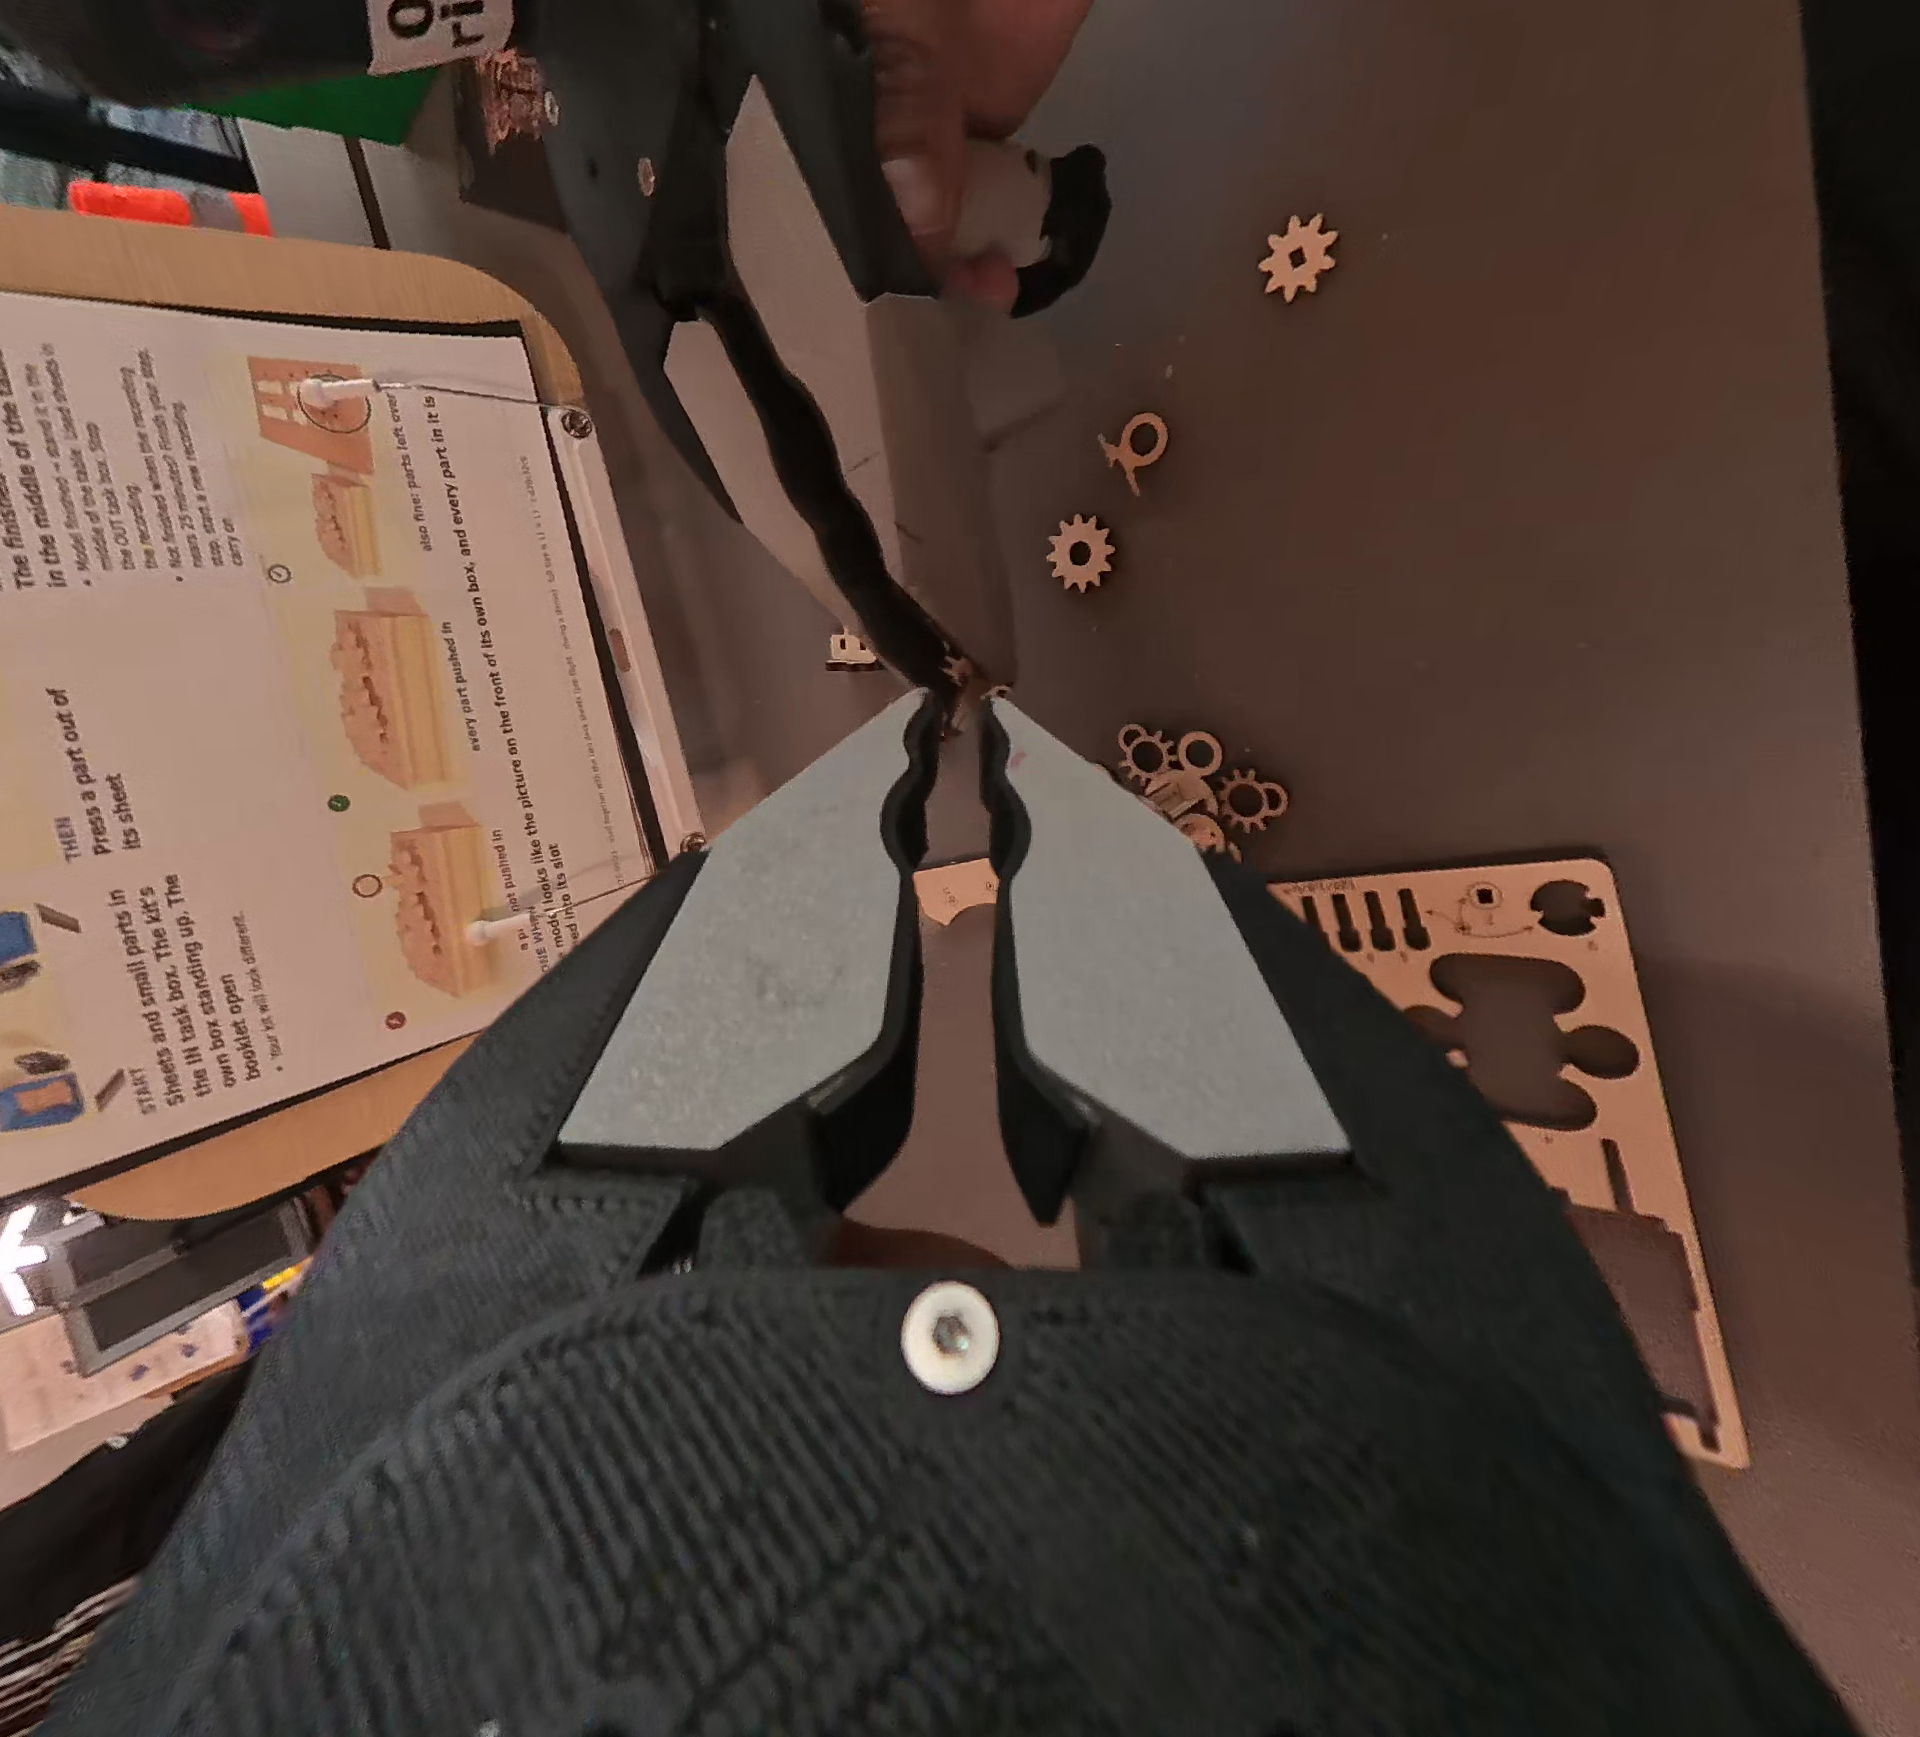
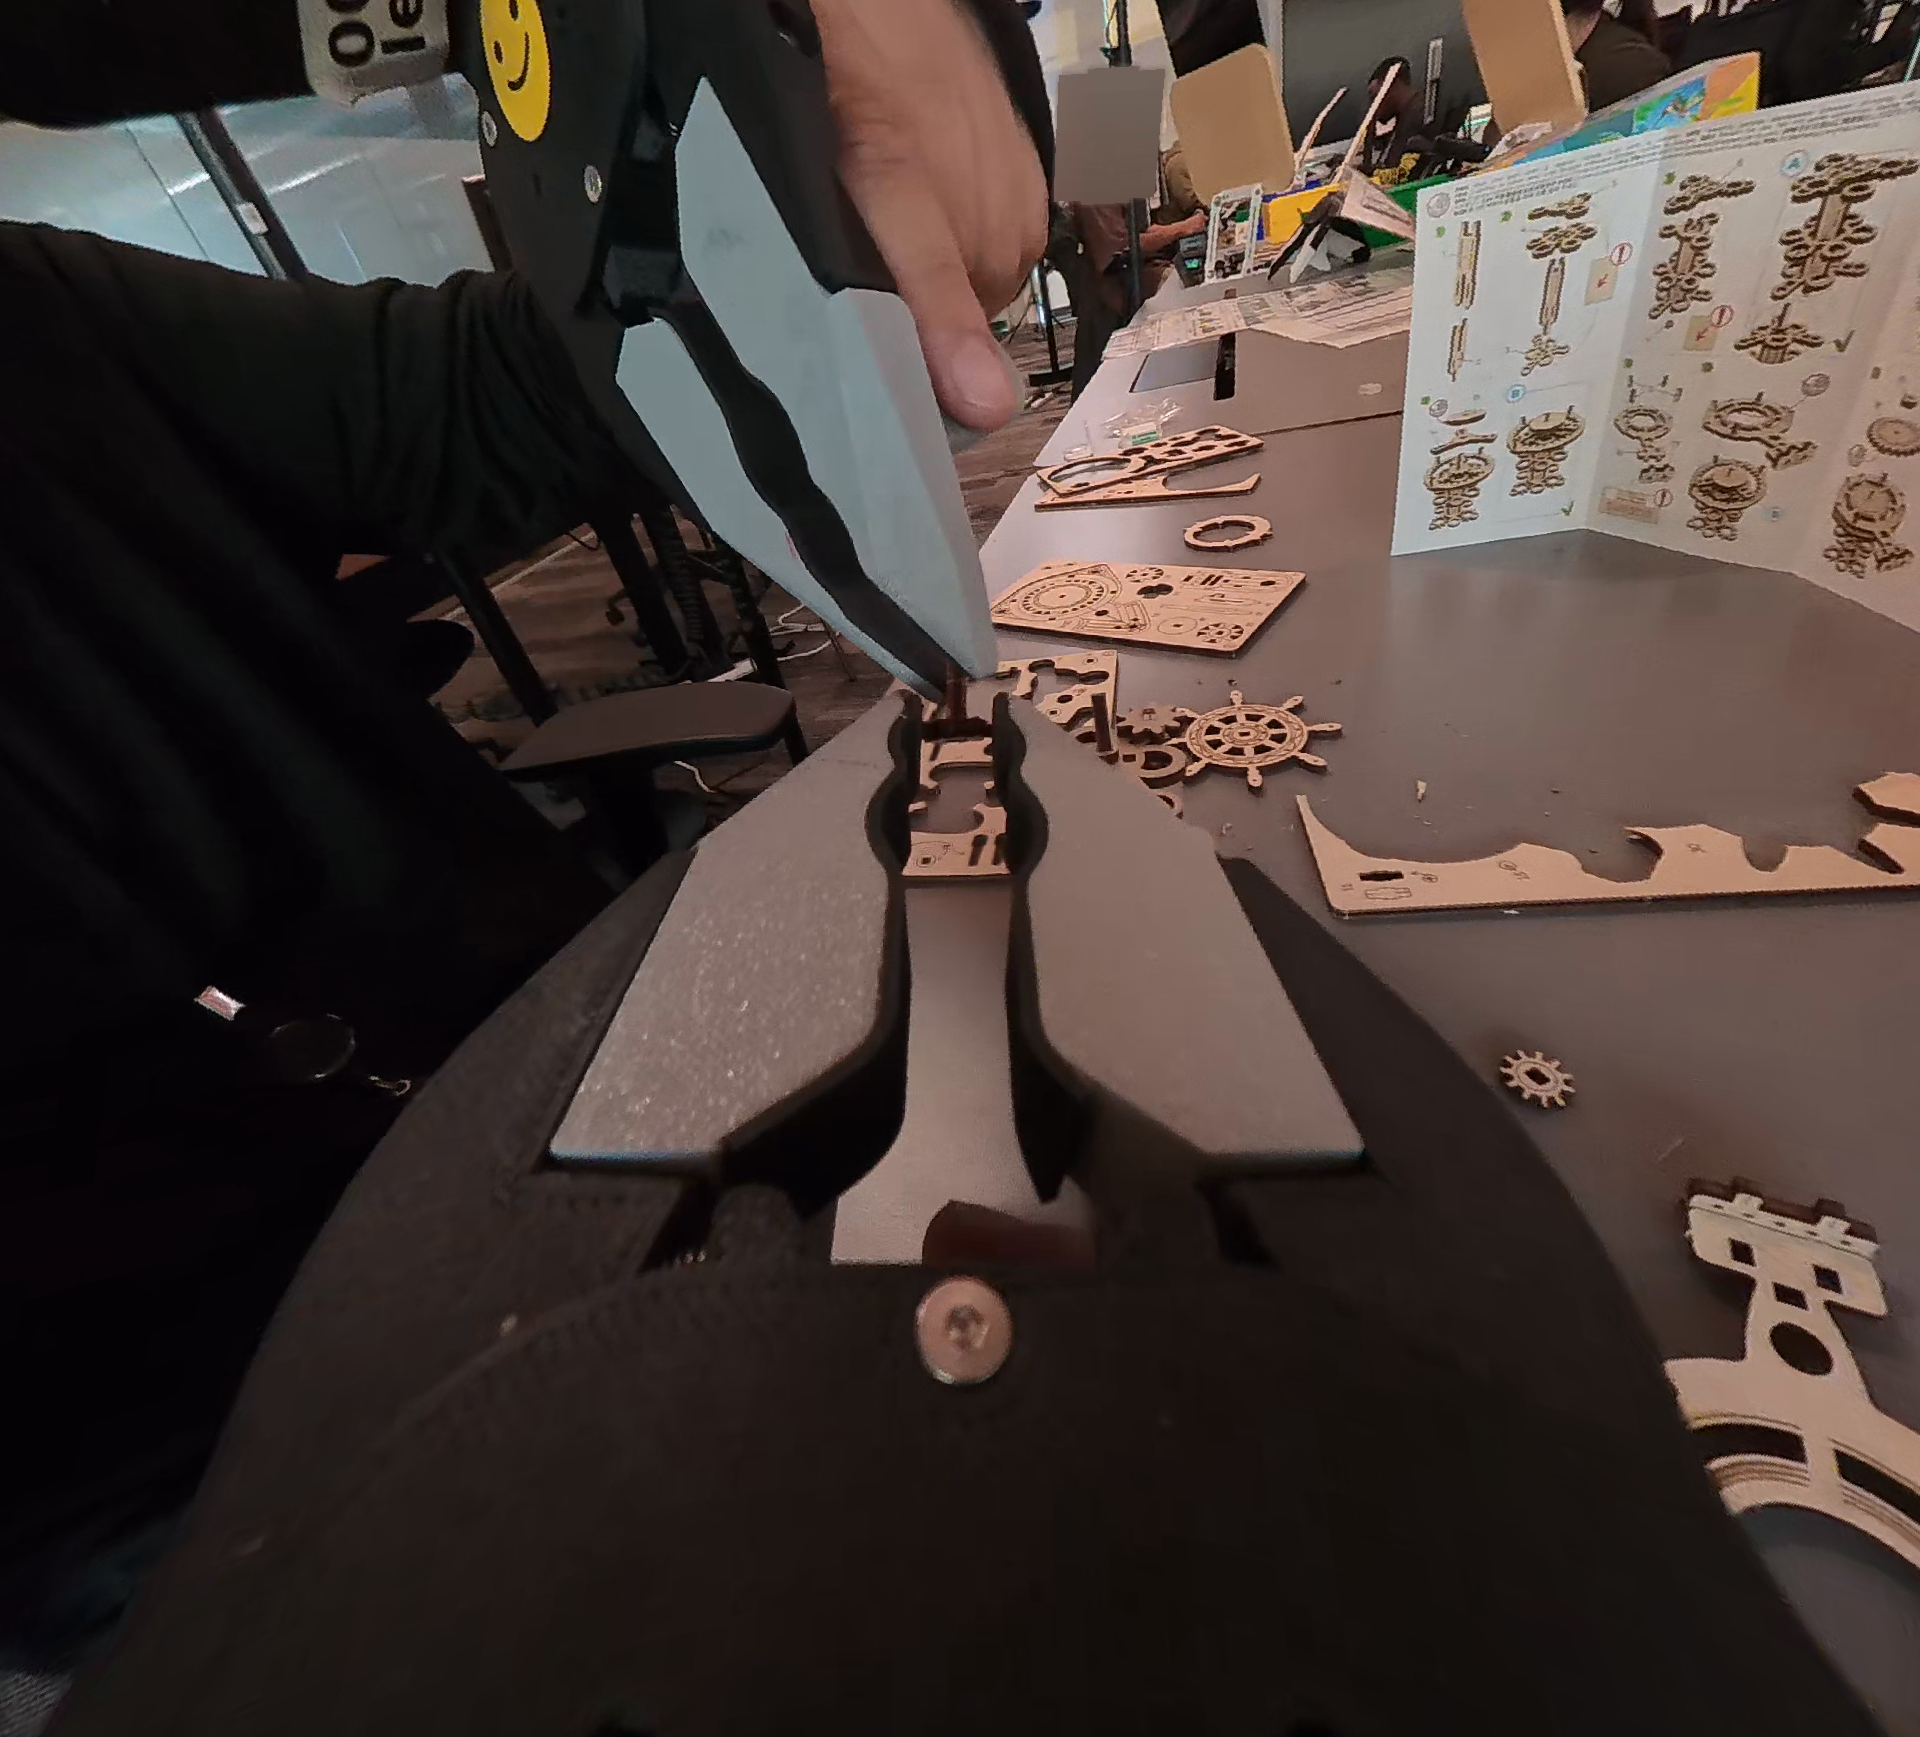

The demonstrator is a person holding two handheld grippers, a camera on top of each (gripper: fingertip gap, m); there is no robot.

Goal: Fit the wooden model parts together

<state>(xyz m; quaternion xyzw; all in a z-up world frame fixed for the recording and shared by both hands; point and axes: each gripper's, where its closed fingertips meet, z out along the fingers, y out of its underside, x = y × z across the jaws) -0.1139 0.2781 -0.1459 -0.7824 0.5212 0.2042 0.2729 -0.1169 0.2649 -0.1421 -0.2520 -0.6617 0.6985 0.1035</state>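
Observation:
In the right wrist view my right gripper (image 2: 956,713) is shut on a flat, pale wooden frame part (image 2: 956,820) with cut-outs, held level above the dark table (image 2: 1507,669). My left gripper (image 2: 948,677) comes down from the upper left and pinches a small dark-brown wooden peg (image 2: 952,698) at the frame's far end. In the left wrist view my left gripper (image 1: 958,706) is nearly closed on that small piece (image 1: 961,695). The right gripper (image 1: 938,664) meets it tip to tip from above. The joint itself is hidden by the fingertips.
Loose gears (image 1: 1081,553) and a cut-out sheet (image 1: 1455,1012) lie to the right; an instruction board (image 1: 260,700) stands to the left. A ship's-wheel part (image 2: 1247,737), sheets (image 2: 1148,607), an offcut strip (image 2: 1558,866), a folded booklet (image 2: 1662,357) and a built section (image 2: 1787,1324) share the table. Left and right tips are no more than a few centimetres apart.

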